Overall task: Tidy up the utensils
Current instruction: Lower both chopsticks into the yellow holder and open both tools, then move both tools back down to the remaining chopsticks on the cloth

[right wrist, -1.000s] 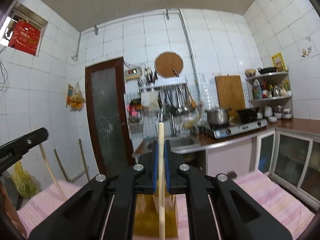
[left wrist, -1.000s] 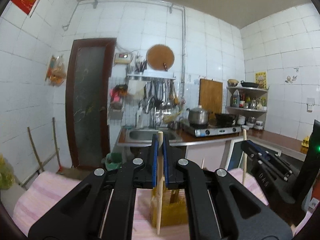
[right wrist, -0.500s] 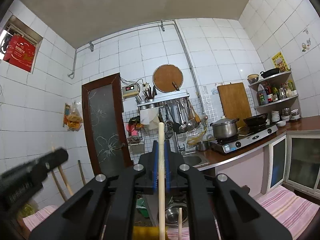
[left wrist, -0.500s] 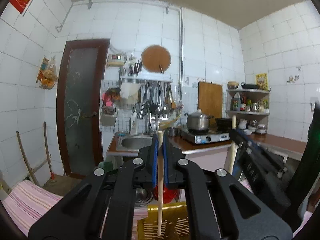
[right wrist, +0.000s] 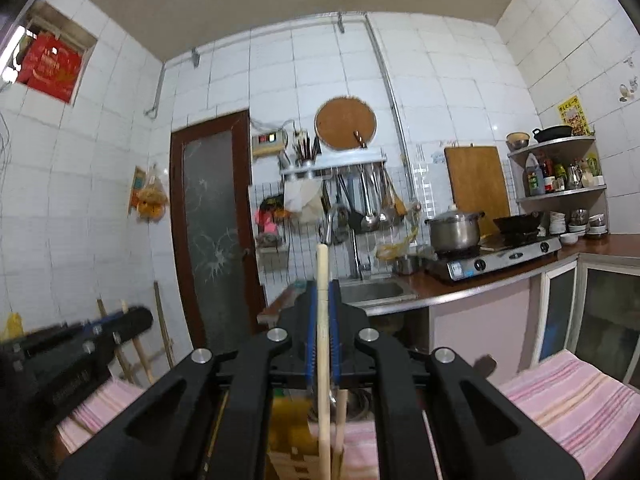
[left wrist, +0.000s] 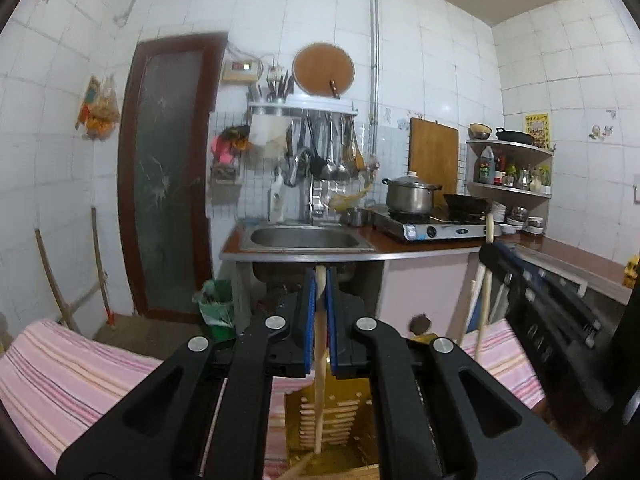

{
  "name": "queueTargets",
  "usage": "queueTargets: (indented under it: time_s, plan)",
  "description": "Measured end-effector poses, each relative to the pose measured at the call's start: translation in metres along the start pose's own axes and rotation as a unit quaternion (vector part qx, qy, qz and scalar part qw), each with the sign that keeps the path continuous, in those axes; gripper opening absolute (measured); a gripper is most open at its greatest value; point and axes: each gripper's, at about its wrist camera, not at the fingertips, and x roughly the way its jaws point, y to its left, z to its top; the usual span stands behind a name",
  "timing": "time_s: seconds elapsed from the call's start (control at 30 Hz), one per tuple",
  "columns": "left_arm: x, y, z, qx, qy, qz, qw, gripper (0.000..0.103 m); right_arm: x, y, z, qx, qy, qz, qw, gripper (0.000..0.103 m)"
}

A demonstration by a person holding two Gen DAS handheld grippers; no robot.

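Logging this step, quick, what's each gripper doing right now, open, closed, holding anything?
Left gripper: closed on a wooden chopstick.
Right gripper: closed on another wooden chopstick.

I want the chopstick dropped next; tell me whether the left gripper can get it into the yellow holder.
Probably yes: the left gripper holds its chopstick upright, the lower end already over the yellow holder, with nothing between them.

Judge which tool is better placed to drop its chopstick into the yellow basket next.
Left. The left tool holds its pale wooden chopstick upright with the tip already inside the yellow slotted plastic basket.
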Motion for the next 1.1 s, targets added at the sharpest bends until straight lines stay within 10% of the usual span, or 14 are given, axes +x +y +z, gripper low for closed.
queueTargets:
  time_s: [0.07, 0.13, 0.17, 0.2, 0.33, 0.63, 1.1]
  plan:
    - [-0.008, 0.005, 0.004, -0.006, 0.007, -0.001, 1.0, 0.028, -0.001, -0.001, 0.001, -0.003, 0.018, -0.004, 1.0, 0.008]
    - [-0.024, 0.012, 0.011, -0.021, -0.003, 0.003, 0.9998, 0.064, -0.008, -0.004, 0.007, -0.006, 0.033, -0.016, 0.999, 0.031]
    - [-0.034, 0.016, 0.015, -0.029, -0.01, 0.005, 0.9995, 0.07, -0.013, -0.005, 0.011, -0.004, 0.036, -0.021, 0.999, 0.059]
    - [-0.044, 0.019, 0.02, -0.033, -0.014, 0.004, 0.9993, 0.077, -0.022, -0.008, 0.017, -0.002, 0.034, -0.029, 0.999, 0.066]
    - [-0.09, 0.033, 0.045, -0.046, -0.03, 0.011, 0.9984, 0.097, -0.054, -0.015, 0.041, -0.006, 0.05, -0.06, 0.997, 0.072]
    - [-0.17, 0.047, 0.042, -0.013, -0.005, 0.055, 0.9984, 0.098, -0.134, -0.001, 0.047, -0.041, 0.111, -0.089, 0.989, 0.088]
    - [-0.196, 0.079, -0.074, 0.001, 0.122, 0.102, 0.9873, 0.098, -0.19, 0.013, -0.049, -0.03, 0.216, -0.1, 0.971, 0.092]
